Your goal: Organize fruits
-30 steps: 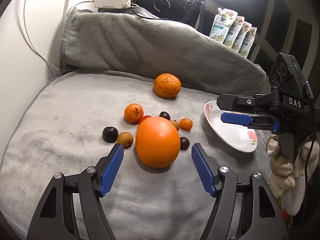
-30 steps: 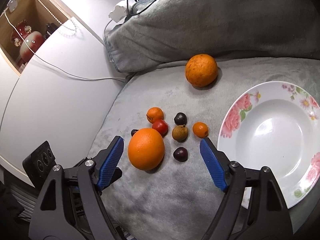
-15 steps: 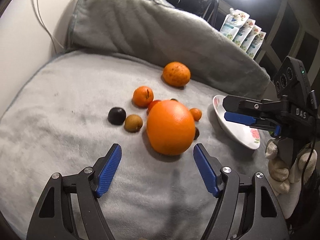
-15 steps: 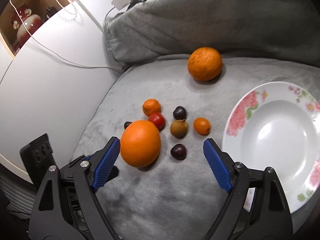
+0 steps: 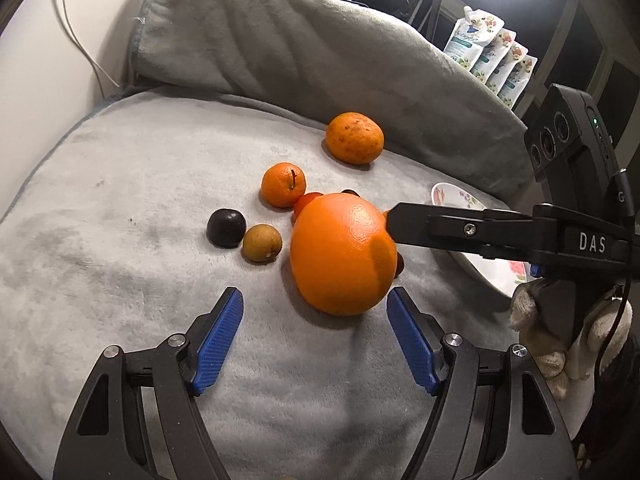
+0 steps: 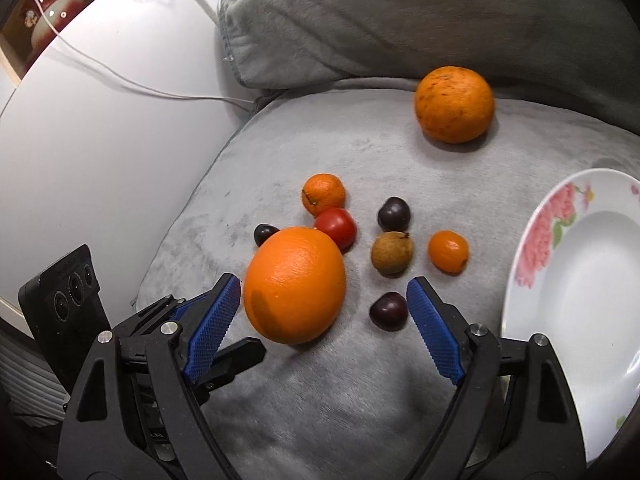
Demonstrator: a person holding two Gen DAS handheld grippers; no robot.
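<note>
A big orange (image 5: 343,254) (image 6: 294,285) lies on the grey blanket among small fruits: a tangerine (image 5: 283,185) (image 6: 323,194), a red tomato (image 6: 336,227), dark plums (image 5: 226,227) (image 6: 388,308), a brown longan (image 5: 262,243) (image 6: 391,252) and a kumquat (image 6: 448,251). A second, speckled orange (image 5: 354,138) (image 6: 454,105) lies farther back. My left gripper (image 5: 316,340) is open just short of the big orange. My right gripper (image 6: 324,326) is open, with the big orange and a plum between its pads. The flowered white plate (image 6: 580,280) (image 5: 456,199) is at the right.
A folded grey blanket roll (image 5: 304,52) rises behind the fruit. A white wall with a cable (image 6: 120,80) stands on the left. Pouches (image 5: 492,56) stand by the window. The right gripper's finger (image 5: 460,230) reaches across beside the big orange.
Both grippers have moved closer to the big orange. The right gripper's finger now reaches the orange's right side in the left wrist view. Both stay open.
</note>
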